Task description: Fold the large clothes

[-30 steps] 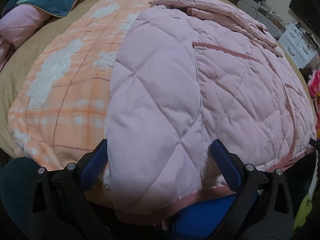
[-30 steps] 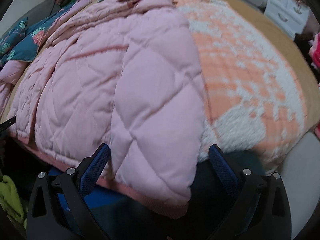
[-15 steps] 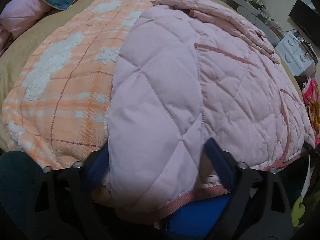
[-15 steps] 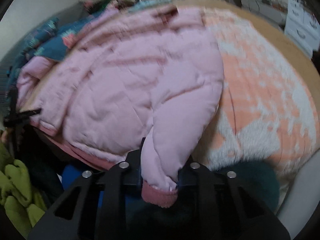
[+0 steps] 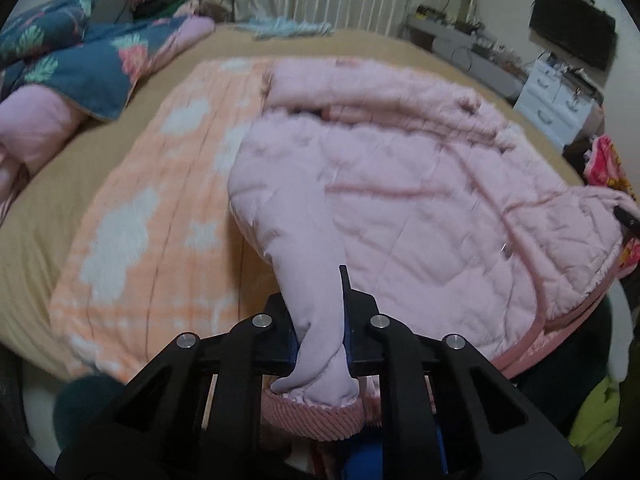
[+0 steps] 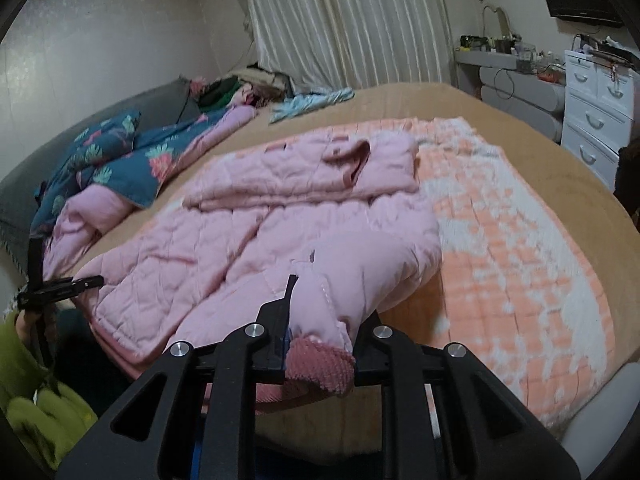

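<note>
A pink quilted jacket [image 5: 420, 200] lies spread on an orange-and-white blanket [image 5: 152, 216] on the bed. My left gripper [image 5: 320, 320] is shut on the end of one sleeve, just above its ribbed pink cuff [image 5: 316, 420], and holds it lifted. In the right wrist view the jacket [image 6: 240, 232] lies ahead. My right gripper [image 6: 320, 320] is shut on the other sleeve near its ribbed cuff [image 6: 320, 368], lifted off the bed. The left gripper [image 6: 60, 286] shows at the far left of that view.
A blue floral duvet [image 5: 80, 60] with pink lining is piled at the bed's left. White drawers [image 6: 596, 112] and a grey desk [image 5: 468, 56] stand at the right. Curtains [image 6: 348, 20] hang behind the bed. Green cloth [image 6: 36, 412] lies low by the bed's front edge.
Both grippers were open around the sleeves; they have closed on the sleeve ends and lifted them up, so the views now look higher across the bed.
</note>
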`<action>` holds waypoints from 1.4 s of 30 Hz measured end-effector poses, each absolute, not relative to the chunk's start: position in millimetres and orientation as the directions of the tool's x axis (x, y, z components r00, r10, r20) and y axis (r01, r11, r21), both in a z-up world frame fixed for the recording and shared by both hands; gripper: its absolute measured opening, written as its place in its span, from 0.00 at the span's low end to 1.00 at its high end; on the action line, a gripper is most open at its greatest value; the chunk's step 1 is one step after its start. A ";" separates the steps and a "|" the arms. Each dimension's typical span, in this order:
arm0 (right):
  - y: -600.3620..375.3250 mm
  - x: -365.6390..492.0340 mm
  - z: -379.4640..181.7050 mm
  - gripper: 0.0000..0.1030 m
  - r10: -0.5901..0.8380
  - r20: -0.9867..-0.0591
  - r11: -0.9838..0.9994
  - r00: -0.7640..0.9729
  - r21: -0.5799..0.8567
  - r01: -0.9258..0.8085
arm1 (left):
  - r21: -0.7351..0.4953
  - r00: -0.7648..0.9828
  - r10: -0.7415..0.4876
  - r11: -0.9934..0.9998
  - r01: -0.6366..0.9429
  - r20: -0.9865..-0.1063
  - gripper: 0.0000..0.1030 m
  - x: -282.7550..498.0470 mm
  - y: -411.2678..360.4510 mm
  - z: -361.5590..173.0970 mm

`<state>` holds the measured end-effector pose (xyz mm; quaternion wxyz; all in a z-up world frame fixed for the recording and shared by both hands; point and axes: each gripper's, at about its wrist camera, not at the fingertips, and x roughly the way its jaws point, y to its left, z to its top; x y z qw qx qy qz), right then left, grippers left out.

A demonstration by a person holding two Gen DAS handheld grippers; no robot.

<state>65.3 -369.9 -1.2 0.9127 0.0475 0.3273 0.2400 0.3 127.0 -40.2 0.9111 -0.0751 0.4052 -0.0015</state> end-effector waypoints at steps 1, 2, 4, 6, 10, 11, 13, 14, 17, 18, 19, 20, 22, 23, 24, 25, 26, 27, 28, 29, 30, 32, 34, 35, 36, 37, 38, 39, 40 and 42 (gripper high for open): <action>-369.6 68.7 0.7 0.17 0.472 -0.569 0.880 0.673 0.249 -0.405 | -0.140 0.681 -0.064 0.989 -0.057 -0.730 0.08 1.7 127.3 -35.2; -369.7 73.4 4.9 0.17 0.474 -0.560 0.879 0.679 0.252 -0.405 | -0.143 0.690 -0.066 0.988 -0.054 -0.720 0.08 3.3 127.4 -30.8; -367.9 76.6 11.2 0.17 0.479 -0.546 0.877 0.687 0.259 -0.405 | -0.147 0.708 -0.071 0.988 -0.048 -0.702 0.08 10.1 127.4 -20.8; -366.6 82.0 16.5 0.17 0.479 -0.535 0.877 0.696 0.264 -0.401 | -0.143 0.725 -0.067 0.989 -0.043 -0.685 0.08 17.5 127.4 -11.7; -368.2 93.9 29.2 0.17 0.479 -0.513 0.878 0.712 0.274 -0.393 | -0.140 0.755 -0.065 0.989 -0.036 -0.653 0.08 30.1 128.6 5.7; -368.5 96.7 33.0 0.17 0.480 -0.507 0.877 0.716 0.274 -0.395 | -0.142 0.760 -0.065 0.989 -0.036 -0.647 0.08 32.7 130.5 9.3; -368.2 100.0 39.4 0.17 0.476 -0.498 0.880 0.725 0.273 -0.390 | -0.146 0.769 -0.064 0.989 -0.038 -0.636 0.08 39.5 133.1 16.9; -368.6 102.7 43.0 0.17 0.476 -0.492 0.879 0.729 0.276 -0.388 | -0.153 0.773 -0.066 0.987 -0.041 -0.631 0.08 44.2 134.8 21.0; -369.1 110.0 51.2 0.17 0.473 -0.479 0.881 0.740 0.283 -0.380 | -0.175 0.781 -0.075 0.984 -0.044 -0.619 0.08 52.4 139.7 28.4; -369.1 111.7 53.1 0.17 0.472 -0.475 0.881 0.743 0.283 -0.379 | -0.180 0.788 -0.075 0.983 -0.046 -0.612 0.08 56.6 140.7 32.9; -368.8 114.4 56.1 0.17 0.470 -0.470 0.882 0.747 0.279 -0.379 | -0.182 0.792 -0.076 0.982 -0.045 -0.605 0.08 59.1 141.6 36.6; -369.0 116.5 58.6 0.17 0.468 -0.466 0.883 0.751 0.280 -0.377 | -0.185 0.798 -0.077 0.982 -0.044 -0.598 0.08 61.8 142.1 40.4; -369.2 120.2 63.7 0.17 0.467 -0.459 0.883 0.756 0.283 -0.374 | -0.191 0.811 -0.078 0.981 -0.043 -0.580 0.08 67.9 142.6 49.7; -369.0 121.6 65.2 0.17 0.465 -0.456 0.884 0.759 0.283 -0.371 | -0.194 0.815 -0.078 0.980 -0.042 -0.575 0.08 70.3 143.5 52.5; -369.6 124.2 67.2 0.17 0.463 -0.452 0.885 0.762 0.287 -0.367 | -0.197 0.820 -0.078 0.979 -0.044 -0.567 0.08 74.1 143.8 56.6; -370.0 126.3 68.8 0.17 0.463 -0.450 0.885 0.764 0.290 -0.365 | -0.198 0.823 -0.077 0.979 -0.044 -0.563 0.08 76.7 144.4 59.0; -370.4 128.8 70.8 0.17 0.461 -0.447 0.885 0.767 0.292 -0.362 | -0.199 0.826 -0.076 0.979 -0.044 -0.558 0.08 79.9 144.9 61.8; -370.7 131.1 72.3 0.17 0.459 -0.445 0.886 0.769 0.295 -0.359 | -0.201 0.830 -0.075 0.978 -0.046 -0.553 0.08 83.9 145.2 65.1; -370.6 133.7 73.9 0.17 0.458 -0.443 0.886 0.771 0.296 -0.357 | -0.203 0.831 -0.075 0.978 -0.046 -0.551 0.08 86.1 145.6 66.8; -370.4 136.1 75.9 0.17 0.456 -0.442 0.887 0.773 0.296 -0.355 | -0.204 0.834 -0.075 0.978 -0.046 -0.547 0.08 88.8 145.9 69.1; -370.3 138.3 77.6 0.17 0.456 -0.440 0.887 0.774 0.297 -0.354 | -0.203 0.836 -0.074 0.978 -0.045 -0.544 0.08 91.3 146.1 71.4; -370.2 142.9 80.8 0.17 0.454 -0.436 0.888 0.777 0.297 -0.352 | -0.203 0.841 -0.073 0.978 -0.044 -0.536 0.08 96.9 146.7 77.1; -370.1 148.2 87.1 0.17 0.453 -0.426 0.888 0.783 0.298 -0.351 | -0.205 0.846 -0.072 0.978 -0.045 -0.528 0.08 102.2 148.5 83.6; -369.9 150.7 90.4 0.16 0.450 -0.420 0.889 0.788 0.298 -0.348 | -0.207 0.849 -0.071 0.977 -0.045 -0.524 0.08 104.1 149.5 86.2; -369.8 152.8 93.2 0.16 0.447 -0.418 0.890 0.791 0.297 -0.346 | -0.210 0.852 -0.071 0.976 -0.047 -0.519 0.08 106.9 150.7 90.0; -369.3 155.5 96.4 0.16 0.447 -0.415 0.890 0.793 0.297 -0.346 | -0.212 0.854 -0.070 0.976 -0.048 -0.516 0.08 108.6 152.2 92.3; -368.4 158.8 100.8 0.16 0.448 -0.409 0.889 0.795 0.299 -0.348 | -0.214 0.856 -0.068 0.976 -0.050 -0.513 0.08 111.1 154.0 95.1; -367.5 160.7 103.8 0.16 0.449 -0.405 0.889 0.797 0.298 -0.349 | -0.216 0.857 -0.064 0.975 -0.055 -0.511 0.08 114.4 155.5 98.7; -366.8 163.5 108.4 0.16 0.449 -0.400 0.888 0.799 0.297 -0.351 | -0.217 0.859 -0.063 0.974 -0.057 -0.509 0.08 116.8 156.5 101.9; -365.8 168.9 118.1 0.16 0.452 -0.384 0.886 0.805 0.298 -0.355 | -0.216 0.863 -0.058 0.975 -0.060 -0.501 0.08 121.4 158.3 108.9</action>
